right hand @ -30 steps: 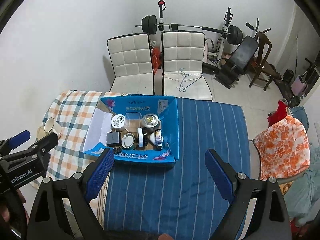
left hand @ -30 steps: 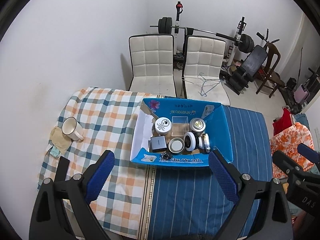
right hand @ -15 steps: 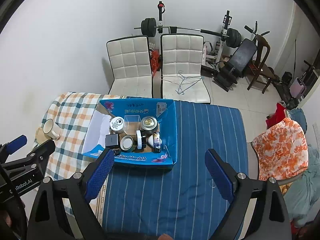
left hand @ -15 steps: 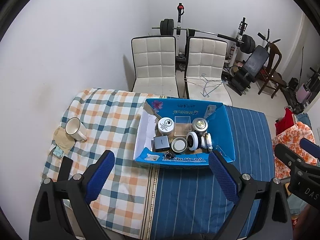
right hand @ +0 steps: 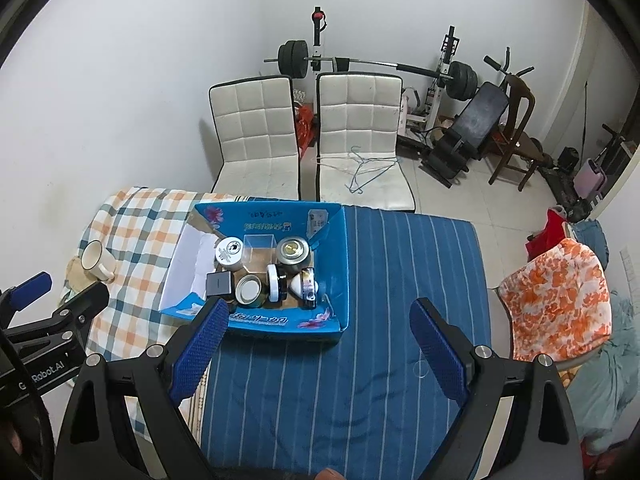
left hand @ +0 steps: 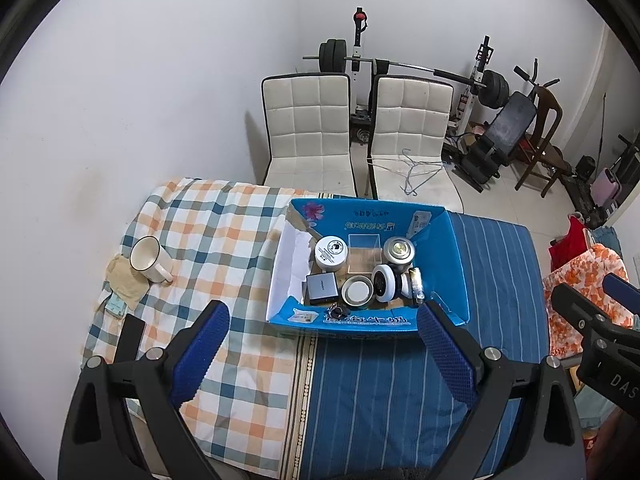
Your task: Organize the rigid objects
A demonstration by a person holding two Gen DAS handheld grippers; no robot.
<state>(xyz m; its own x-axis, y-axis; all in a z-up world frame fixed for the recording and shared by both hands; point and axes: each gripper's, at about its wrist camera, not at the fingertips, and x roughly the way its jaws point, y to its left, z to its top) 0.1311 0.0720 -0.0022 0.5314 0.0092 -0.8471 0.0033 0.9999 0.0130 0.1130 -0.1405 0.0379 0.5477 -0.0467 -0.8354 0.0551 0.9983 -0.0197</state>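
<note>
A blue cardboard box (left hand: 454, 264) (right hand: 336, 256) sits on the cloth-covered table. Inside lie a white round jar (left hand: 330, 252) (right hand: 229, 251), a clear plastic box (left hand: 363, 252), a metal tin (left hand: 398, 249) (right hand: 293, 250), a dark square case (left hand: 321, 288) (right hand: 219, 283), a round lid (left hand: 357, 291) (right hand: 248, 289) and a white spool (left hand: 385, 283) (right hand: 275, 282). My left gripper (left hand: 322, 356) is open and empty, high above the table in front of the box. My right gripper (right hand: 316, 350) is open and empty over the blue striped cloth (right hand: 380, 360).
A white mug (left hand: 148, 260) (right hand: 96, 260) stands on a beige cloth on the checked tablecloth (left hand: 208, 240) at the left. A dark phone (left hand: 130, 338) lies near the left edge. Two white chairs (left hand: 308, 132) and gym equipment (left hand: 496, 132) stand behind the table.
Both grippers have risen and pulled back from the table, so the box and its contents look smaller and farther. Nothing in the box moved.
</note>
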